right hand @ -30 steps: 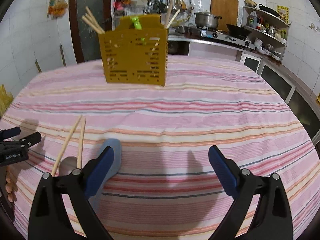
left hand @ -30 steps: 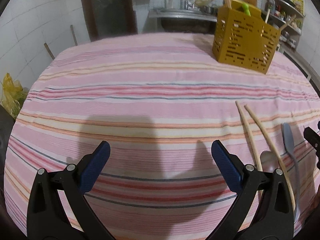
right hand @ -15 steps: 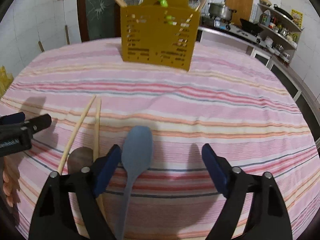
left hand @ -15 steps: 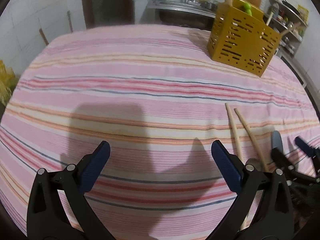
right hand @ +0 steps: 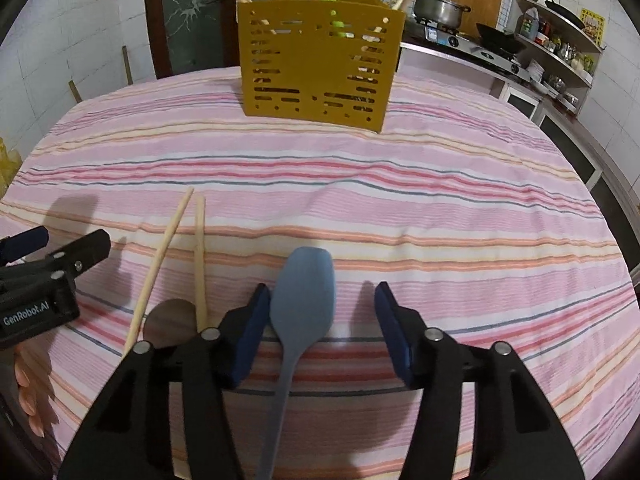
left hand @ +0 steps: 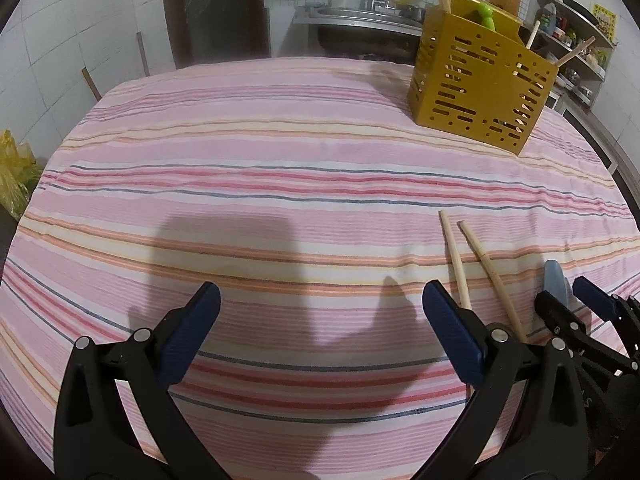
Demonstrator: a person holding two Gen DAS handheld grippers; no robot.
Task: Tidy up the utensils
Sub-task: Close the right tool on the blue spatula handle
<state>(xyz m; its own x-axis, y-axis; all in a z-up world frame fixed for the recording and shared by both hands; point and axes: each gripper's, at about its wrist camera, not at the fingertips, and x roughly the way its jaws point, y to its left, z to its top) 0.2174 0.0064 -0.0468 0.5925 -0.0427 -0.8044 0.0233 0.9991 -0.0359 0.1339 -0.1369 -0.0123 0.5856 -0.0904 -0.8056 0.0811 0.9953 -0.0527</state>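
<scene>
The left gripper point(left hand: 321, 320) is hanging open over bare striped cloth point(left hand: 280, 184). Two chopsticks point(right hand: 176, 256) and one wooden spoon point(right hand: 168, 322) are lying left of the open right gripper point(right hand: 320, 320), whose fingers are flanking one blue spatula point(right hand: 304, 300). One yellow holder point(right hand: 318, 56) is standing beyond

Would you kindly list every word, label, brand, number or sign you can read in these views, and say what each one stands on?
"GenRobot.AI": white print on the black body of the left gripper, seen in the right wrist view.
Yellow sign on the wall by the shelves: printed, but too small and blurred to read.
Bottles and jars on the shelves: labels too small to read.
Nothing else legible.
</scene>
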